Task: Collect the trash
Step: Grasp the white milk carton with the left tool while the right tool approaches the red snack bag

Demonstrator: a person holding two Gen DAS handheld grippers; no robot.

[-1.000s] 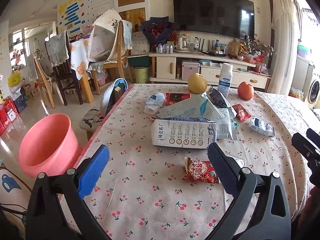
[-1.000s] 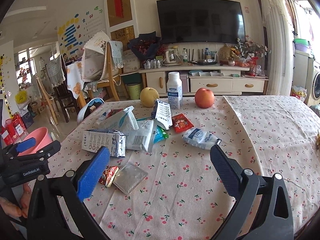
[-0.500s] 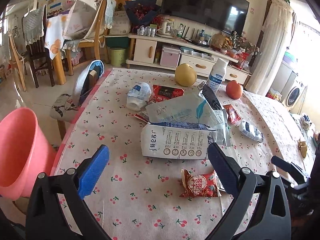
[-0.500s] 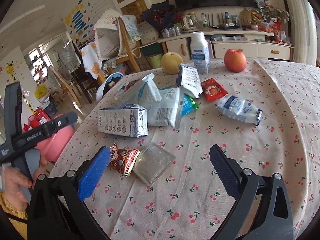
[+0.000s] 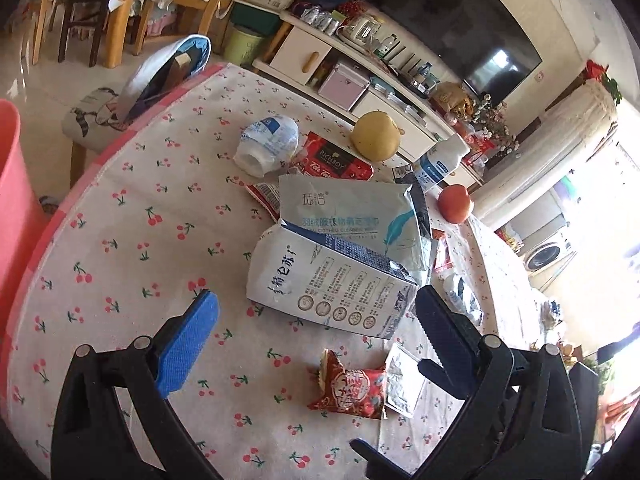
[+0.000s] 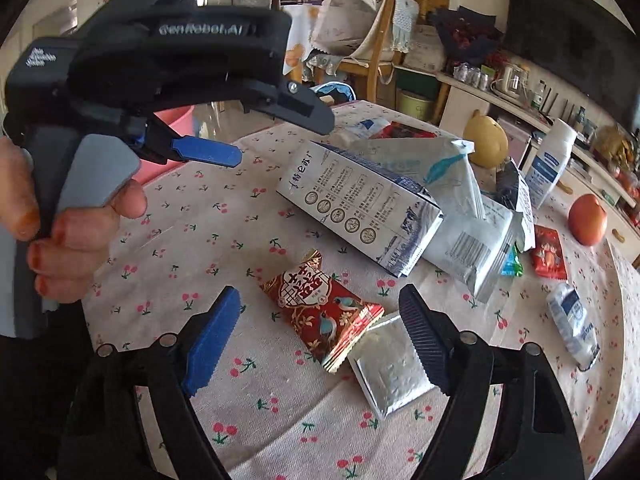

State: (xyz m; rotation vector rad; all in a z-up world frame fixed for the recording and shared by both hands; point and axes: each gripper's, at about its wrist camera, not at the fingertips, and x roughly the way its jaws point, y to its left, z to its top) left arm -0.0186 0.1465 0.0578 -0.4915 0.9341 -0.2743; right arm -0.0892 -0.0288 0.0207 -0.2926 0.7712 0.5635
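Observation:
Trash lies on a cherry-print tablecloth (image 5: 132,240). A white and blue milk carton (image 5: 328,284) lies on its side, also in the right wrist view (image 6: 356,208). A red snack wrapper (image 6: 320,312) and a silver foil packet (image 6: 390,368) lie in front of it. My right gripper (image 6: 320,336) is open, low over the red wrapper. My left gripper (image 5: 316,336) is open above the carton and the red wrapper (image 5: 348,388). The left gripper also shows in the right wrist view (image 6: 208,152), held by a hand. A pink bucket (image 5: 12,200) stands left of the table.
A white pouch (image 5: 344,216), a crushed bottle (image 5: 268,144), a red box (image 5: 332,160), a pear (image 5: 374,136), an apple (image 5: 454,208) and an upright white bottle (image 5: 440,160) sit further back. Small wrappers (image 6: 550,256) lie at the right. A chair (image 5: 160,80) stands by the table.
Both grippers have moved forward and tilted down toward the table. The right gripper has come close over the red wrapper; the left gripper now fills the upper left of the right wrist view.

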